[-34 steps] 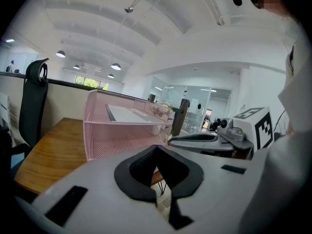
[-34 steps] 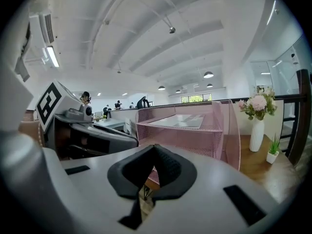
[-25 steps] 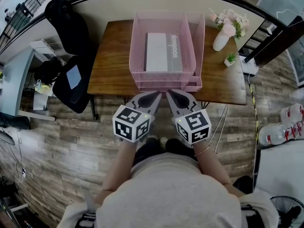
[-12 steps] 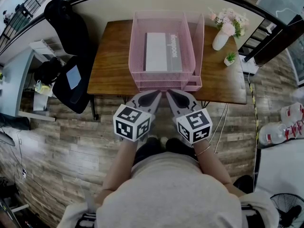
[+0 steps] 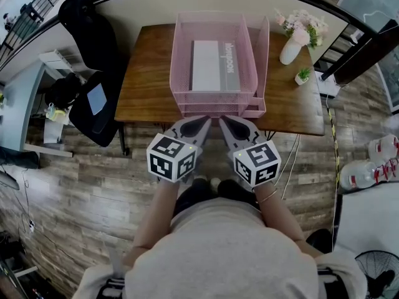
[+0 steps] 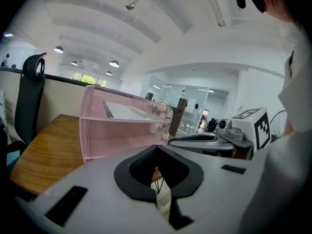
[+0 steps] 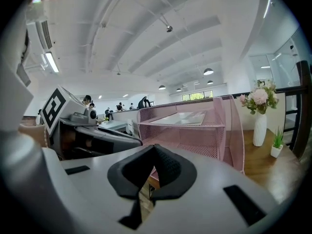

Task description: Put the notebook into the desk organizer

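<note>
A grey and white notebook (image 5: 215, 66) lies flat in the top tray of the pink mesh desk organizer (image 5: 181, 73) on the wooden desk (image 5: 146, 80). It shows again as a flat sheet (image 6: 127, 112) in the left gripper view and on the top tier (image 7: 185, 118) in the right gripper view. My left gripper (image 5: 206, 123) and right gripper (image 5: 221, 123) hover side by side just in front of the desk's near edge, below the organizer. Both are shut with nothing between their jaws (image 6: 156, 165) (image 7: 153, 152).
A white vase of pink flowers (image 5: 292, 45) and a small potted plant (image 5: 302, 76) stand on the desk's right side. A black office chair (image 5: 93, 73) sits left of the desk. Water bottles (image 5: 368, 167) lie on the floor at right.
</note>
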Motion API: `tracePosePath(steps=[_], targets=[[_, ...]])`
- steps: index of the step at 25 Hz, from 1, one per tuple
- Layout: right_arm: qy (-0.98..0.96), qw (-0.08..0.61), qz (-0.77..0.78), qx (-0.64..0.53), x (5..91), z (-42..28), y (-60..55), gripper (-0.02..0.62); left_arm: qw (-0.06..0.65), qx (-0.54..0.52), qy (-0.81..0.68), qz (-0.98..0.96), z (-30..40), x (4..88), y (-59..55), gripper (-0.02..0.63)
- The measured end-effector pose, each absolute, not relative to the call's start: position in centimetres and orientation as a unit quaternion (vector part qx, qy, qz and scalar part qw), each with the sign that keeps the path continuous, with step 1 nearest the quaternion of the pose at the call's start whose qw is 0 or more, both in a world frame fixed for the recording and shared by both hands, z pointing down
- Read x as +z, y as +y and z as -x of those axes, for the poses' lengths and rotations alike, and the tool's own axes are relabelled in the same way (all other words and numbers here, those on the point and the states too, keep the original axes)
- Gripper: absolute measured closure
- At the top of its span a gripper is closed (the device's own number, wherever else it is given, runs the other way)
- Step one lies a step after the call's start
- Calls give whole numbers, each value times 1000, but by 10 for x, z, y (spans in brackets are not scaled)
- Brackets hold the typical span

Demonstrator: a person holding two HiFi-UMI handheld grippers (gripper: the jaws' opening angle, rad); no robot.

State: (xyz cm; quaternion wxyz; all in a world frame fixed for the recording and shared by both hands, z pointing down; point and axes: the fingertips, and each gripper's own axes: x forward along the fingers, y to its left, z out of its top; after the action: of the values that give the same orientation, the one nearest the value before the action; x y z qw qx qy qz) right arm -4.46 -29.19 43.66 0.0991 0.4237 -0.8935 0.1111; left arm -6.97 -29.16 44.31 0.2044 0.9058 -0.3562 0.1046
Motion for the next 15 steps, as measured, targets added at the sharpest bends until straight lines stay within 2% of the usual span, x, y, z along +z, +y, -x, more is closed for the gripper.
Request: tracePosePath(steps=[15], targets=[[-892,103,-426,112,438,47,-290,586,206,102,-341,-911,67,441,-290,595]])
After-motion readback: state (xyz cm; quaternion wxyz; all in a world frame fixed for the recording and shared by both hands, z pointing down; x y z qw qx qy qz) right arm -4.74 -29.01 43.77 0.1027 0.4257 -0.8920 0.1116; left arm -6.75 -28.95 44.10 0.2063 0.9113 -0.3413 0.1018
